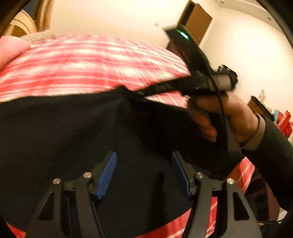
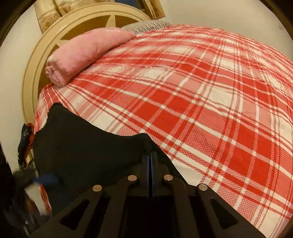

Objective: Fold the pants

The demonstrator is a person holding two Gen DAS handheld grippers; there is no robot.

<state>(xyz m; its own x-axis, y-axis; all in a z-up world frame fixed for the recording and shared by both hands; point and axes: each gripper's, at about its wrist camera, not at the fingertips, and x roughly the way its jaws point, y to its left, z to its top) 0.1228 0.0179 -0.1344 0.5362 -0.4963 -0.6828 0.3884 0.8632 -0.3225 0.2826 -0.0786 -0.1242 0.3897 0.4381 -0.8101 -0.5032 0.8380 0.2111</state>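
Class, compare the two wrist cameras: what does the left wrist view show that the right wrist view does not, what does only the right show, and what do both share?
Only the left wrist view: a hand holding the right tongs, a brown door, and the left tongs open over the cloth. Only the right wrist view: the rolled pink blanket and round cream headboard. Both: black pants on the red plaid bedspread.

A big red and white checked blanket [image 2: 201,109] covers the bed. A soft pink pillow [image 2: 84,55] lies on it near the top, and it looks rolled up at one end. Behind the pillow stands a round cream headboard [image 2: 36,73] with a star shape in it. A brown door [image 1: 198,23] stands in the white wall [image 1: 109,16]. Some red boxes [image 1: 283,120] sit far off by the wall.
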